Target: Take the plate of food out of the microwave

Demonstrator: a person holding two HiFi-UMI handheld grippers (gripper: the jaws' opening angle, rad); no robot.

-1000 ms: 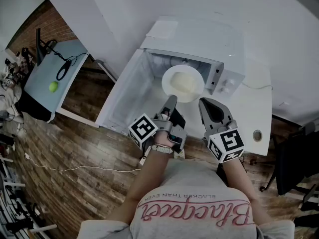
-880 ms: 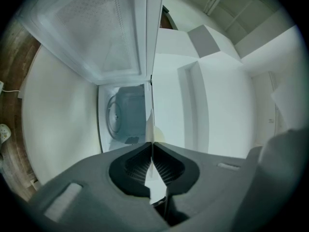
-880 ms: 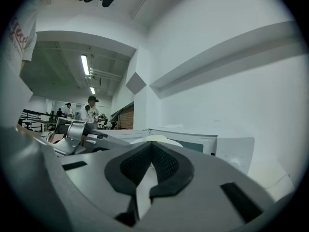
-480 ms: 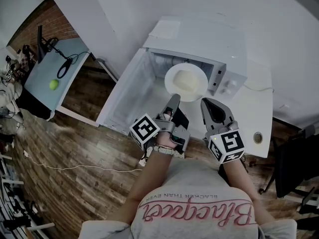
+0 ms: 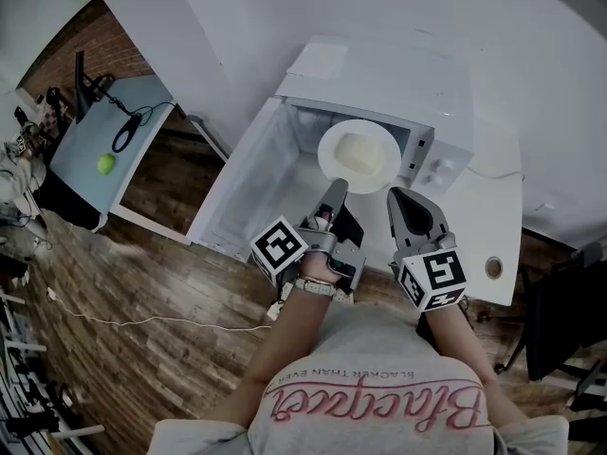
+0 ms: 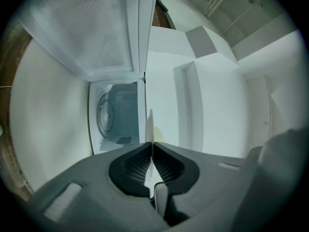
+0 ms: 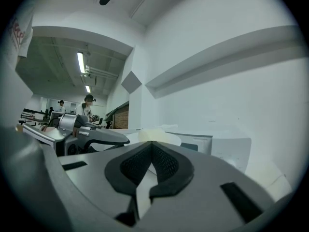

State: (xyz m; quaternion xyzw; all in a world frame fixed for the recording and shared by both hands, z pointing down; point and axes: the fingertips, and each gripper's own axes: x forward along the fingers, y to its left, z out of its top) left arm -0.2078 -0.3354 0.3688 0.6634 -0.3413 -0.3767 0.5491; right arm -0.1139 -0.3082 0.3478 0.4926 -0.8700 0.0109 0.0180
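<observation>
A plain white wall (image 5: 237, 27) fills the top of the head view, with a strip of red brick wall (image 5: 90, 41) at its upper left. The floor (image 5: 142, 273) is dark wood planks, and a thin white cable (image 5: 142, 322) trails across it. A pale blue side table (image 5: 90, 150) stands at the left — a green ball (image 5: 105, 163) lies on it. The white surface (image 5: 493, 211) at the right has a round hole (image 5: 493, 267). In the right gripper view, strip lights (image 7: 81, 62) run along the ceiling.

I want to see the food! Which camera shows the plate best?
The head view: the whole plate shows from above, pale food on it. The left gripper view shows only its thin edge between the fingers; the right gripper view shows it side-on.
</observation>
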